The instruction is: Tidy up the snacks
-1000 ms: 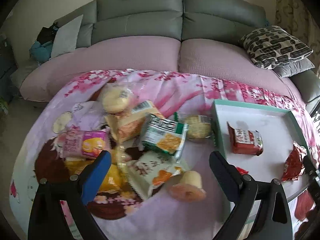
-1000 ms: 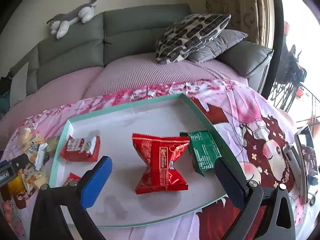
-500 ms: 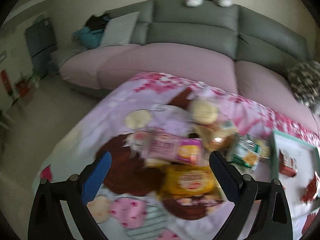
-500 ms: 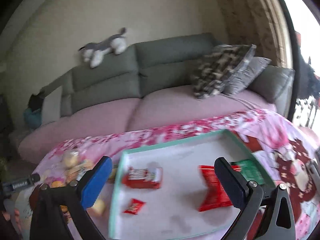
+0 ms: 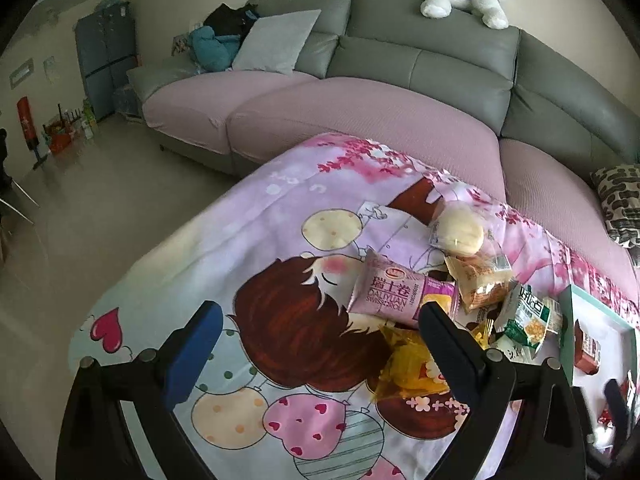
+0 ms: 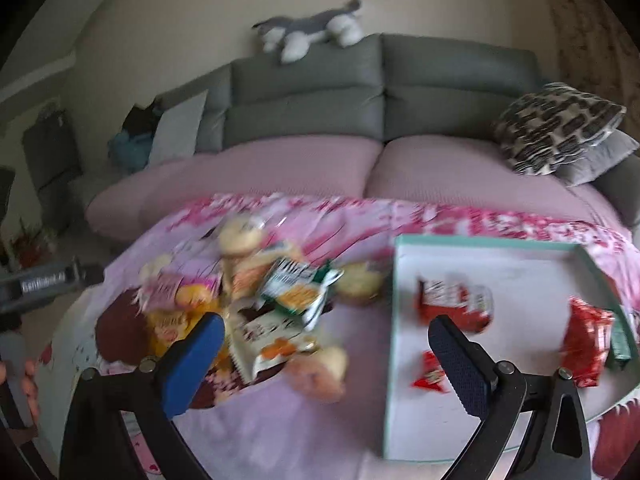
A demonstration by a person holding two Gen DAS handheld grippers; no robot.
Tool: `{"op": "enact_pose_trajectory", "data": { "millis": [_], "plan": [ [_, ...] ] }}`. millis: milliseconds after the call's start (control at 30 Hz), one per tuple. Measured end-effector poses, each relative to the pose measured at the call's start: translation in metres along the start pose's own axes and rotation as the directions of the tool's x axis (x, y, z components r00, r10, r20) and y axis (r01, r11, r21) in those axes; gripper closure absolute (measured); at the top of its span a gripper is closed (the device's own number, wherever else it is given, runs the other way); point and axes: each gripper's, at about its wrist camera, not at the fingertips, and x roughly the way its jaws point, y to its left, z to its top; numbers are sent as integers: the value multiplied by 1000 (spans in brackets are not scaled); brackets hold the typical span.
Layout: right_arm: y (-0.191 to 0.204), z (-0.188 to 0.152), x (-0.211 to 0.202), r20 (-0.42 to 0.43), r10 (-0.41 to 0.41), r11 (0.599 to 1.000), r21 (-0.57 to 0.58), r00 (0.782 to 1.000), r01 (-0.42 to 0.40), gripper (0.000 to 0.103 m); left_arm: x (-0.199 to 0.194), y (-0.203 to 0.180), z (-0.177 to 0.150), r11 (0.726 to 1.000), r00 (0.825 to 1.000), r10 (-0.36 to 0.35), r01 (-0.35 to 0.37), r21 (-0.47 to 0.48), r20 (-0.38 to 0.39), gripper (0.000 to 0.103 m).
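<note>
**Op:** Left wrist view has swung well off to the left since a second ago. My left tool (image 5: 316, 338) now hangs over the bare cartoon cloth of the worktop (image 5: 248, 248), fingers wide apart, nothing between them. The pile of snacks (image 5: 460, 292) sits off by its right finger, with the pink roll pack (image 5: 400, 292) nearest and the yellow pack (image 5: 412, 364) just below it.

**Obs:** And your right side?

**Op:** My right tool (image 6: 324, 346) has swung left too, away from the tray (image 6: 480, 242) and toward the pile; the picture is smeared by the motion. Its fingers stand apart and empty. A second ago it faced the red wrappers in the tray squarely; now a white and orange pack (image 6: 276, 340) and a round cake (image 6: 320, 368) lie between its fingers.

**Obs:** So what does that tell you?

**Op:** I judge the last drop-off is done and I am turning back for the next pick. Red packets (image 6: 456, 304) and a green one (image 6: 619, 344) are in the tray; most snacks are still loose on the cloth, so the job is early.
</note>
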Motion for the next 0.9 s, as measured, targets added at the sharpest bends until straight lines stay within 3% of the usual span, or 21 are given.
{"op": "enact_pose_trajectory", "data": {
  "millis": [267, 400, 667, 900],
  "plan": [
    [6, -11, 30, -101, 4, 1000, 18, 995, -3, 1, 15, -14, -7, 998, 997, -54, 55, 8, -63, 5],
    [-1, -18, 39, -152, 5, 998, 58, 988, 4, 11, 24, -30, -13, 995, 990, -95, 98, 30, -100, 5],
    [-1, -21, 43, -176, 16, 998, 62, 984, -5, 19, 47, -69, -29, 979, 971, -136, 162, 124, -195, 5],
    [6, -25, 50, -194, 5, 1000, 29, 981, 1, 20, 58, -76, -33, 974, 960, -160, 190, 119, -229, 5]
  ]
}}
